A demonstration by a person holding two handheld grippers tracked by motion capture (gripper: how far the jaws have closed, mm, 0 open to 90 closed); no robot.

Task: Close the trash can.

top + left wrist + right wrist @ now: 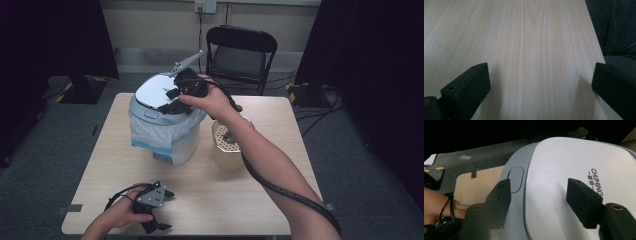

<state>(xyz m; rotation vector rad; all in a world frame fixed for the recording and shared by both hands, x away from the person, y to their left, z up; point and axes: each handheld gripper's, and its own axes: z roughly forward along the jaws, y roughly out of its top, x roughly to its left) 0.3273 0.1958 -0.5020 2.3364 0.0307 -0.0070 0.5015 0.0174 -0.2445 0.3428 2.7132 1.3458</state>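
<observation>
A white bin with a flat white lid (155,90) and a grey rim stands at the table's back left, a plastic liner (150,132) hanging out around its top. My right gripper (175,100) hovers low over the lid's near right side, open, with nothing between its jaws. In the right gripper view the gripper (539,188) spans the lid (564,165) by its printed lettering, and a grey oval button (515,179) lies on the rim just past the left jaw. My left gripper (167,210) rests open near the table's front left edge; the left gripper (540,75) faces bare wood.
A beige cup with a perforated insert (226,145) stands right of the bin, under the right forearm. A black folding chair (240,55) sits behind the table (220,200). The table edge (599,47) runs close to the left gripper's right jaw.
</observation>
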